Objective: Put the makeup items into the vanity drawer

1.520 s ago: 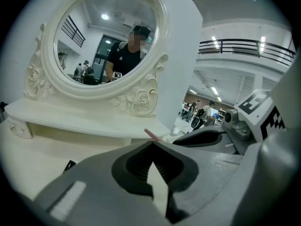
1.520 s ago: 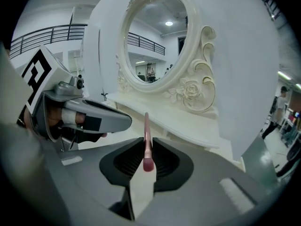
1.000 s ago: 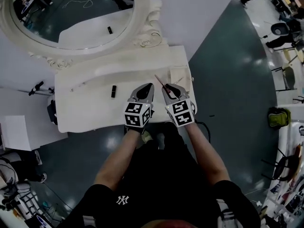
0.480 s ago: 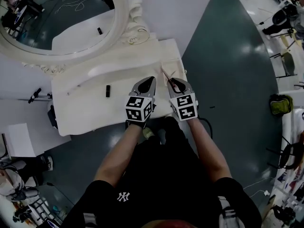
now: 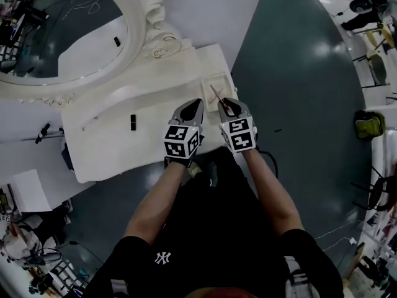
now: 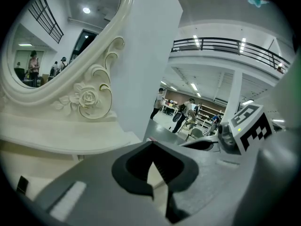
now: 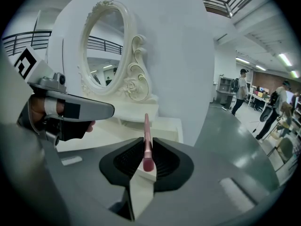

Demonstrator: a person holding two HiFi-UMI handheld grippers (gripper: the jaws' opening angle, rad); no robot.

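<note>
Pink and slender, a makeup stick (image 7: 146,135) is clamped near its lower end between the jaws of the right gripper (image 5: 224,103). Its free end reaches out over the open cream vanity drawer (image 5: 226,79). The left gripper (image 5: 196,103) hovers just left of the drawer with its jaws together on nothing. A small black rectangular makeup item (image 5: 133,122) lies on the cream vanity top, well left of the drawer, not yet put away.

The likely trouble is the long stick pivoting in so short a grip and tilting across the drawer's rim. If it is let go too high or off-centre, it could bounce off the rim and roll to the dark floor just right of the drawer.
</note>
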